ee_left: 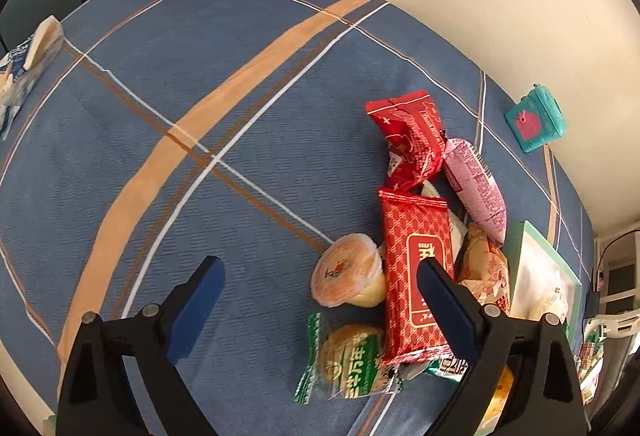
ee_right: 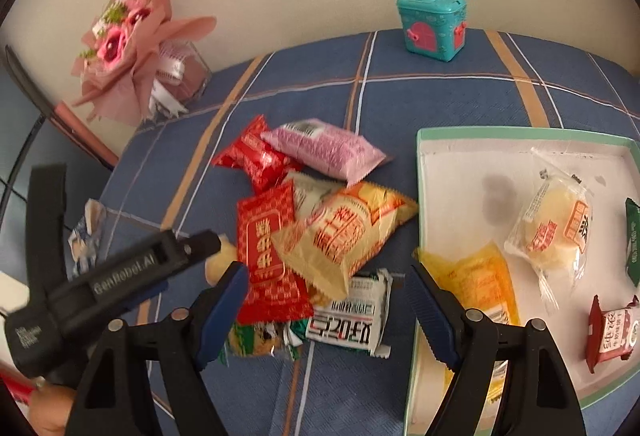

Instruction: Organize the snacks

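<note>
Snacks lie heaped on the blue checked tablecloth (ee_left: 200, 84), just left of a shallow green-rimmed tray (ee_right: 520, 134) that already holds a few packets. Nearest the right gripper (ee_right: 328, 300), between its parted blue fingers, is a white-and-green packet (ee_right: 352, 320); the pads are clear of it and grip nothing. The left gripper (ee_left: 320, 292) hovers wide open too, empty, above a small jelly cup (ee_left: 346, 270) and a green-wrapped round cake (ee_left: 352, 360), with the long red packet (ee_left: 416, 268) just beside its right-hand finger. From the right wrist camera that left gripper shows as a black body reaching over the near-left edge of the heap. Further back, a beige-orange bag (ee_right: 344, 232) lies over the red packet, then a crumpled red wrapper (ee_right: 256, 156) and a pink packet (ee_right: 324, 148). By the wall stand a teal box (ee_right: 432, 24) and a pink bouquet (ee_right: 128, 48).

The sorting looks partly done, with both grippers poised to pick. Next, I judge, each must sink onto one packet, close, and carry it to the tray without dragging neighbours.
</note>
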A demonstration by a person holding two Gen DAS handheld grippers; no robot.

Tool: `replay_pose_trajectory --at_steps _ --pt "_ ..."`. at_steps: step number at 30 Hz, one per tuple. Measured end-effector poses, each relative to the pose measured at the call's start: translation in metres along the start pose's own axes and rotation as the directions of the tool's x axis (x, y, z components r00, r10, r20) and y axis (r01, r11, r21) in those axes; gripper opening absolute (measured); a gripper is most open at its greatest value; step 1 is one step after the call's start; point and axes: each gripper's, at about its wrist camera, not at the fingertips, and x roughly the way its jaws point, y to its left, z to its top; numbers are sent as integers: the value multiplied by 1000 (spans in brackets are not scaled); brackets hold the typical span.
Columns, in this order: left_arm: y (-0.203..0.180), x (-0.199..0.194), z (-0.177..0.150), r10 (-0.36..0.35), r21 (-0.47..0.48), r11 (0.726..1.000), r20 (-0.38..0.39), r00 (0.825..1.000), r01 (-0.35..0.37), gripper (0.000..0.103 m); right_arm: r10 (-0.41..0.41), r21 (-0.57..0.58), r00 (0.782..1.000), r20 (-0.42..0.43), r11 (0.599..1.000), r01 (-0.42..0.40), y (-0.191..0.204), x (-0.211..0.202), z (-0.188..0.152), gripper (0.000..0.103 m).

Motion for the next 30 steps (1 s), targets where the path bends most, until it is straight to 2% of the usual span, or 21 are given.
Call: replay_pose_trajectory --at_steps 1,3,8,20,23,25,30 --pt "-1 2 1 1 5 1000 0 1000 -1 96 -3 11 1000 0 1000 3 -1 2 3 82" --pt "-4 5 5 11 16 1000 3 1000 -11 88 -4 33 1000 0 999 4 -3 7 8 82" --pt "-6 18 13 -9 18 1000 -15 1000 10 88 -21 62 1000 -16 998 22 -3 22 23 82" --pt "-7 41 25 22 48 999 -48 999 -19 82 -74 64 992 -101 995 81 -2 58 35 77" --pt "-10 41 25 20 55 998 -56 998 -17 81 -76 54 991 -111 995 82 -1 57 33 73" --pt "-12 42 25 19 62 998 -60 998 -16 81 -65 54 991 -119 996 72 -2 55 32 65" --pt "-21 42 18 27 82 996 -67 997 -22 81 -93 21 987 -128 995 96 0 51 25 53"
